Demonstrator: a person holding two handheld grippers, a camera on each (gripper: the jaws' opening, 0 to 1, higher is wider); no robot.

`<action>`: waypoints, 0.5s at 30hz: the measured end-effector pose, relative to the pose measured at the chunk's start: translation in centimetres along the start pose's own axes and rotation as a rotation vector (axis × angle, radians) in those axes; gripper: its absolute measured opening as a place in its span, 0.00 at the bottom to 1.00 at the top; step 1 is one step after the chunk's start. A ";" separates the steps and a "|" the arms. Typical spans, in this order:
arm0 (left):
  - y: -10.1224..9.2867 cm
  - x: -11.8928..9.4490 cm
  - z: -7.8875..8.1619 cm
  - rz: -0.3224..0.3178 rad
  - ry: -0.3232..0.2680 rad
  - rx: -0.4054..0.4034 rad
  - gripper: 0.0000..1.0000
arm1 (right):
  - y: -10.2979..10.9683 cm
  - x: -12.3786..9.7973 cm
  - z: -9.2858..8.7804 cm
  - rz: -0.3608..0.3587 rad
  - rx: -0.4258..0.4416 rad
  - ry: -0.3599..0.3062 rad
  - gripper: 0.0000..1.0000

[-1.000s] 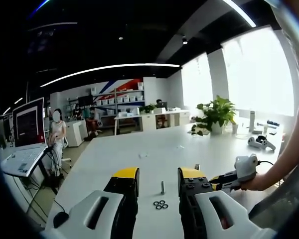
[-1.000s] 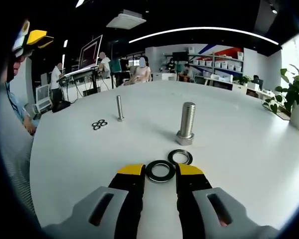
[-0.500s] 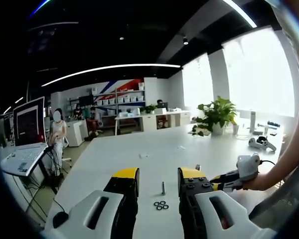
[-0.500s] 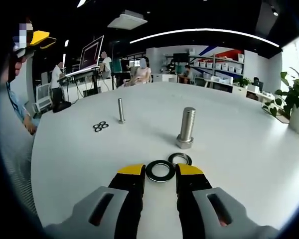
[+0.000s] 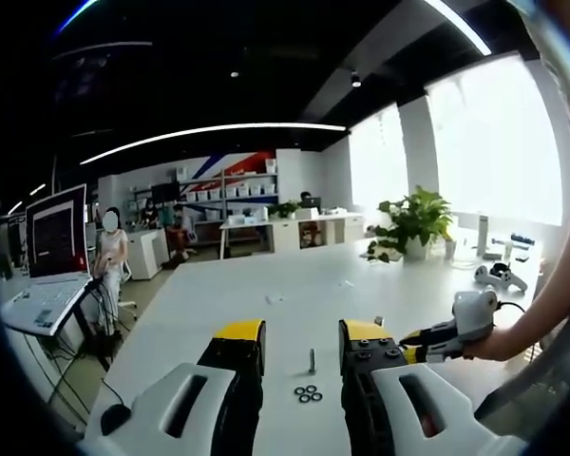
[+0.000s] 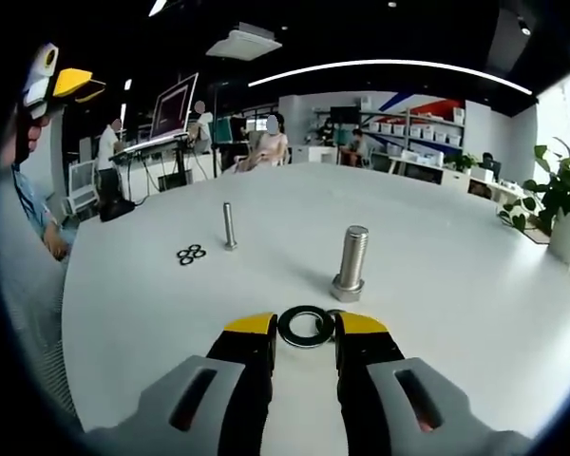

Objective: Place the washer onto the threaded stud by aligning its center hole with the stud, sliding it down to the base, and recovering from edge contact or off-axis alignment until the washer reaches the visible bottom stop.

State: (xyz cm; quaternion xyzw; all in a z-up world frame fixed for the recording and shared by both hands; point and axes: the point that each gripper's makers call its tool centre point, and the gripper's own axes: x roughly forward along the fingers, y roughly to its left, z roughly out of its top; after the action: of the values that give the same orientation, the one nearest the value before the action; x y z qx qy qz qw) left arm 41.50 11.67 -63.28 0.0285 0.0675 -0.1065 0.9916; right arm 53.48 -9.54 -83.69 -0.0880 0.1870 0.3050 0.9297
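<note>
A wide white table (image 6: 475, 285) in an open office carries the hardware. The landmark is a large threaded stud (image 6: 351, 263), a bolt standing upright on its hexagonal head near the middle of the right gripper view.

The right gripper (image 6: 307, 328) has its two yellow-tipped jaws closed on a dark ring-shaped washer (image 6: 305, 325), which is pinched between the tips and lies roughly flat. The washer sits in front of the stud, on the camera's side of it, and is not over the stud's top. A second washer (image 6: 332, 320) peeks out just behind the held one, close to the stud's base. Further off, to the left of the stud, a thinner bolt (image 6: 228, 227) stands upright with three small washers (image 6: 189, 254) clustered beside it.

In the left gripper view, the left gripper (image 5: 302, 337) has its jaws parted with nothing between them. Beyond its tips stand the thin bolt (image 5: 312, 360) and the three small washers (image 5: 307, 392). The right gripper (image 5: 448, 329) enters from the right, held by a hand (image 5: 489, 346).
</note>
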 end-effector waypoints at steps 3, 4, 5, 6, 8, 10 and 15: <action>0.1 0.0 0.1 0.000 -0.001 -0.001 0.29 | -0.1 -0.2 0.5 0.000 0.000 -0.003 0.26; 0.1 0.0 0.1 0.001 -0.003 -0.002 0.29 | 0.0 -0.2 0.7 -0.001 -0.005 -0.005 0.26; 0.1 0.0 0.1 0.001 -0.003 -0.002 0.29 | -0.1 -0.3 0.8 -0.002 -0.004 -0.007 0.26; 0.1 0.0 0.2 0.001 -0.003 -0.001 0.29 | -0.1 -0.3 1.0 -0.001 -0.004 -0.010 0.26; 0.1 0.1 0.2 0.000 -0.005 -0.001 0.29 | -0.3 -0.4 1.5 -0.002 -0.007 -0.016 0.26; 0.1 0.1 0.2 0.001 -0.007 -0.001 0.29 | -0.4 -0.5 1.8 -0.003 -0.007 -0.018 0.26; 0.0 0.1 0.5 -0.003 -0.013 -0.002 0.29 | -0.9 -0.7 2.7 -0.011 -0.015 -0.032 0.26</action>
State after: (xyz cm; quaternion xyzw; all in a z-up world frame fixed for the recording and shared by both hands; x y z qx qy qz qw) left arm 41.68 11.63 -62.81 0.0266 0.0615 -0.1081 0.9919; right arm 54.27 -9.86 -80.85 -0.0911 0.1694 0.3029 0.9334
